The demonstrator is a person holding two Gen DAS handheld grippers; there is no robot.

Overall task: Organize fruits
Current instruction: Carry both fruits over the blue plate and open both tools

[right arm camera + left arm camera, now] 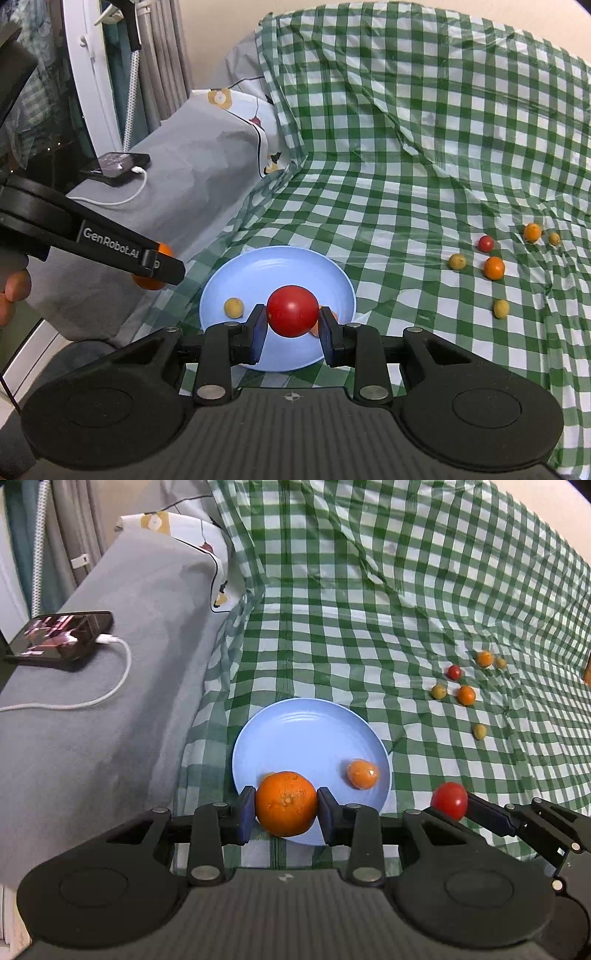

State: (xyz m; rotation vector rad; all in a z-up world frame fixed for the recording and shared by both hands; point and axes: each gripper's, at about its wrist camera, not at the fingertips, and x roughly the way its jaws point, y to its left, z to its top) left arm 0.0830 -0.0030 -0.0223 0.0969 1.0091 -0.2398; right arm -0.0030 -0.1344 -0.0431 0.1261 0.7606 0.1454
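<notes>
Both claws carried fruit to the blue plate.
The left claw gripped an orange over the plate's near rim; the right claw pinched a red tomato above it. Best to lower each close before releasing, so neither rolls off.

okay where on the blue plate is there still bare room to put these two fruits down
The blue plate is bare across its far half and middle. Its near part is taken: a small yellow fruit near left, an orange fruit near right. The checked cloth beyond the plate is bare; the loose fruit cluster crowds the right.
</notes>
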